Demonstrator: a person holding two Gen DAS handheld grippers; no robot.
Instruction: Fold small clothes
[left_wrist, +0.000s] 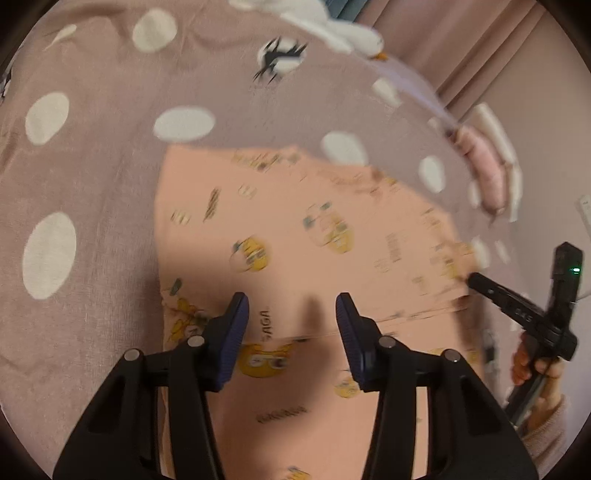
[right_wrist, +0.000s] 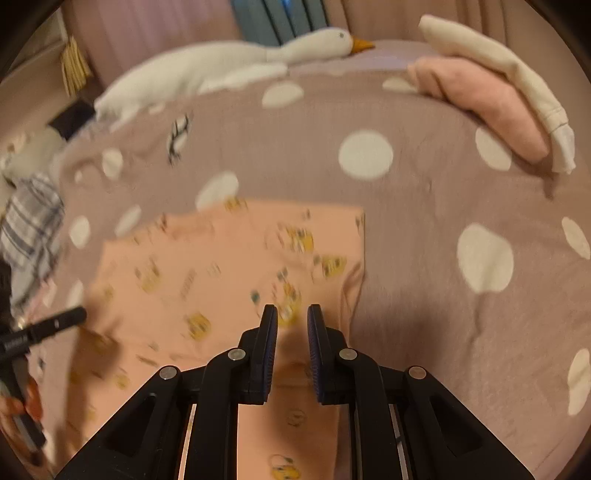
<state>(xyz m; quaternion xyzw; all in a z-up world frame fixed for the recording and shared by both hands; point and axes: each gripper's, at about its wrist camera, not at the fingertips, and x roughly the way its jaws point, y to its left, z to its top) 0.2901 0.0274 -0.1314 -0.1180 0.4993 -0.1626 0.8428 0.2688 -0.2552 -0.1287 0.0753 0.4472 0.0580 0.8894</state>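
The left claw (left_wrist: 291, 314) hangs released over the near part of the peach printed garment (left_wrist: 295, 236), its blue-padded fingers (left_wrist: 236, 332) wide apart with nothing between them. The right claw (right_wrist: 291, 325) hovers over the same peach printed garment (right_wrist: 229, 266) near the garment's right edge; its pads (right_wrist: 267, 350) stand a narrow gap apart with only cloth lying below them, so it too is released. In the left wrist view the right claw (left_wrist: 476, 278) appears from the side, its tip just beside the garment's right edge, with a hand (left_wrist: 535, 369) on its handle.

The garment lies flat on the bed (right_wrist: 424, 206), on a mauve cover with white dots, in the near middle of it, with a folded layer whose straight edge crosses the cloth close to the left claw. Both views are blurred, so the print shows only as yellow cartoon figures.

Beyond it, toward the bed's far right corner, a folded pink piece (right_wrist: 491, 99) lies under a cream piece (right_wrist: 498, 62). Along the far edge rests a white goose plush toy (right_wrist: 229, 62). At the left edge lies a plaid cloth (right_wrist: 33, 229).
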